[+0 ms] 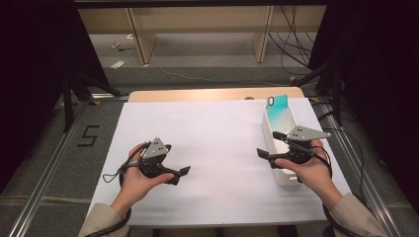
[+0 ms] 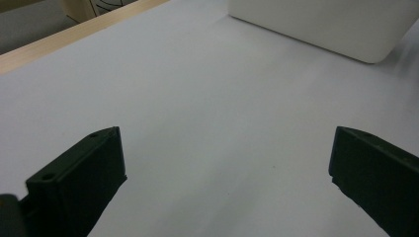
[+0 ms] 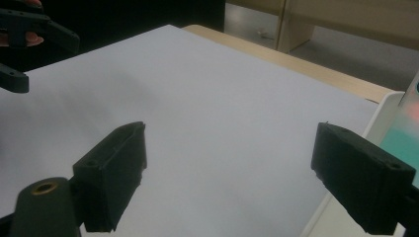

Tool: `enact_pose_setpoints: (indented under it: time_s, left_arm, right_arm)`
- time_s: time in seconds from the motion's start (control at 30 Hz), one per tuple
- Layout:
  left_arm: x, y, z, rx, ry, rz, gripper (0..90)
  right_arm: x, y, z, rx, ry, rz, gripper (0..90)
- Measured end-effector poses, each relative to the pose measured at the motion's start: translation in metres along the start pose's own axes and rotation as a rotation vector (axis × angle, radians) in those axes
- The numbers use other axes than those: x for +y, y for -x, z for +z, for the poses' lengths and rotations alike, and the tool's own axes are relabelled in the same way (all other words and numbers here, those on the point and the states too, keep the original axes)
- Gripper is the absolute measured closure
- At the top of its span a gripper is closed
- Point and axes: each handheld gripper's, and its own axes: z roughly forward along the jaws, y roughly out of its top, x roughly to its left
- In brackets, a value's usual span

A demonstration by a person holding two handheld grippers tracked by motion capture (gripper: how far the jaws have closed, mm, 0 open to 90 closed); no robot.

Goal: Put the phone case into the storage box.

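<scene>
The teal phone case stands on end in the far part of the white bin, leaning against its far wall, its camera cut-out at the upper left; in the right gripper view the teal case shows as a blur at the right edge, inside the bin's rim; the bin sits at the right side of the white-covered worktop, whose bare wooden edge shows at the far side.

The right gripper hovers over the near part of the bin, pointing left across the worktop; its jaws stand wide with nothing between them, only bare white sheet ahead. The left gripper rests low over the worktop, well apart from the bin, pointing toward it; its jaws are also wide and empty, and the bin's rounded corner shows far off in the left gripper view.

Judging from this, the work on the case is at one of its ends: the case lies in the bin and neither gripper touches it; whether it is yet to be lifted out or is already placed cannot be told; any grasp would fall to the right gripper, which is nearest.
</scene>
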Motion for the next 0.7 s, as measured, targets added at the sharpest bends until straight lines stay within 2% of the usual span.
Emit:
enact_pose_setpoints:
  time_s: [0.7]
  left_arm:
    - [-0.0003,-0.0002,0.0003,-0.001,0.001,-0.002,0.4]
  right_arm:
    - [-0.0047,-0.0008,-0.0049,-0.003,0.003,-0.005,14.5]
